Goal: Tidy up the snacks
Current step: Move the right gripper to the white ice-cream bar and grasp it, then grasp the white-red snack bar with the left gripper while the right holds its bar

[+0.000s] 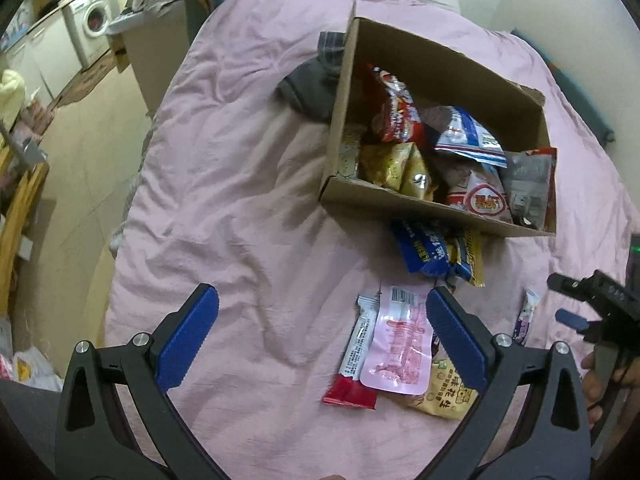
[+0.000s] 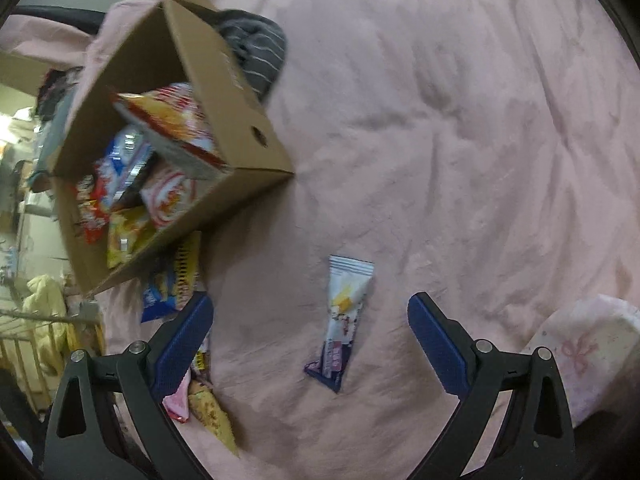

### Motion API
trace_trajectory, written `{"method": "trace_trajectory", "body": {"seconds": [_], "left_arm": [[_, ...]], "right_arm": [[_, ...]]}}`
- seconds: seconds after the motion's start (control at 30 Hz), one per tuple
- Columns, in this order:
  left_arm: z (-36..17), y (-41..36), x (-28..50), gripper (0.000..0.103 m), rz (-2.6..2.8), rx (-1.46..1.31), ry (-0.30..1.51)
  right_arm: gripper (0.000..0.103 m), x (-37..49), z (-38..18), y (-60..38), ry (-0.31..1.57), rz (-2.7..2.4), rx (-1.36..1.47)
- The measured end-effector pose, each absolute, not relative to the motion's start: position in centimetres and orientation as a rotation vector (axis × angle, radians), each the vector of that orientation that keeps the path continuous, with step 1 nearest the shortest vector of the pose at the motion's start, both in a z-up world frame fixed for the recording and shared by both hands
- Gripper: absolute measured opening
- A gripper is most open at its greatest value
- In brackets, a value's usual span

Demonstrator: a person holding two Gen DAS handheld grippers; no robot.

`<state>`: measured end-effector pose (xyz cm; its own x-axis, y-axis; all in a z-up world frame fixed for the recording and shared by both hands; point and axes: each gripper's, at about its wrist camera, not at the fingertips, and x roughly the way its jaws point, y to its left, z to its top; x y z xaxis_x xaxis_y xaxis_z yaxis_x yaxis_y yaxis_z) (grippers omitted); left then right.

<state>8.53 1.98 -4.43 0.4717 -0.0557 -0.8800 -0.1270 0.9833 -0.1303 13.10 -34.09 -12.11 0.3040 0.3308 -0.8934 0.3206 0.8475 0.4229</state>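
Observation:
An open cardboard box [image 1: 436, 210] holding several snack bags rests on a pink bed sheet [image 1: 240, 168]; it also shows in the right wrist view [image 2: 240, 120]. Loose snacks lie in front of it: a blue bag [image 1: 424, 250], a pink packet [image 1: 400, 344], a white and red bar [image 1: 356, 348] and a yellow bag [image 1: 448, 396]. My left gripper [image 1: 320, 332] is open and empty, above the sheet, left of the pink packet. My right gripper [image 2: 310, 336] is open and empty, with a white and purple bar [image 2: 342, 320] lying between its fingers; this gripper also shows in the left wrist view [image 1: 576, 304].
Dark striped clothing [image 1: 316, 80] lies behind the box. The bed's left edge drops to a tiled floor [image 1: 80, 152] with a washing machine [image 1: 90, 26] beyond. A pink and white pillow [image 2: 580, 352] sits at the right.

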Motion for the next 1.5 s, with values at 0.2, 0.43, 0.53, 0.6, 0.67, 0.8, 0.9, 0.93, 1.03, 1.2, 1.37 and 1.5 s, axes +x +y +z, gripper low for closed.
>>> {"method": "trace_trajectory", "body": {"seconds": [0.2, 0.43, 0.53, 0.6, 0.67, 0.8, 0.9, 0.93, 1.03, 1.2, 1.37, 1.5], "left_arm": [[-5.2, 2.6, 8.6, 0.102, 0.052, -0.156, 1.091], [-6.1, 4.1, 8.9, 0.102, 0.073, -0.204, 1.131], [-6.4, 3.9, 9.1, 0.102, 0.067, -0.205, 1.144], [-6.8, 3.5, 9.3, 0.102, 0.051, -0.207, 1.159], [-7.5, 3.2, 9.5, 0.102, 0.030, -0.212, 1.190], [-9.7, 2.1, 10.0, 0.086, 0.018, -0.157, 1.268], [-11.5, 1.4, 10.2, 0.085, 0.006, -0.141, 1.332], [-12.0, 1.1, 10.2, 0.085, -0.006, -0.138, 1.349], [-13.2, -0.6, 10.1, 0.085, -0.062, -0.091, 1.387], [-13.5, -1.8, 10.2, 0.086, -0.096, -0.080, 1.390], [-14.1, -3.0, 10.0, 0.086, -0.148, -0.075, 1.414], [-13.8, -2.8, 10.6, 0.086, -0.152, -0.089, 1.409]], "right_arm": [[0.051, 13.6, -14.0, -31.4, 1.379, -0.046, 0.430], [0.018, 13.5, -15.1, -29.8, 1.436, -0.022, 0.332], [0.017, 13.4, -14.0, -29.6, 1.393, 0.022, 0.339], [0.017, 13.2, -12.5, -29.2, 1.330, 0.095, 0.387], [0.017, 12.9, -10.9, -28.7, 1.271, 0.147, 0.391], [0.017, 12.4, -9.4, -28.3, 1.221, 0.202, 0.409], [0.017, 12.7, -9.4, -28.8, 1.224, 0.210, 0.427], [0.017, 12.7, -9.5, -28.9, 1.224, 0.211, 0.433], [0.017, 12.8, -9.0, -29.8, 1.218, 0.216, 0.456], [0.017, 12.8, -8.9, -29.3, 1.203, 0.223, 0.447], [0.017, 12.9, -9.0, -29.4, 1.206, 0.221, 0.458], [0.017, 12.9, -9.0, -29.2, 1.205, 0.229, 0.459]]}}
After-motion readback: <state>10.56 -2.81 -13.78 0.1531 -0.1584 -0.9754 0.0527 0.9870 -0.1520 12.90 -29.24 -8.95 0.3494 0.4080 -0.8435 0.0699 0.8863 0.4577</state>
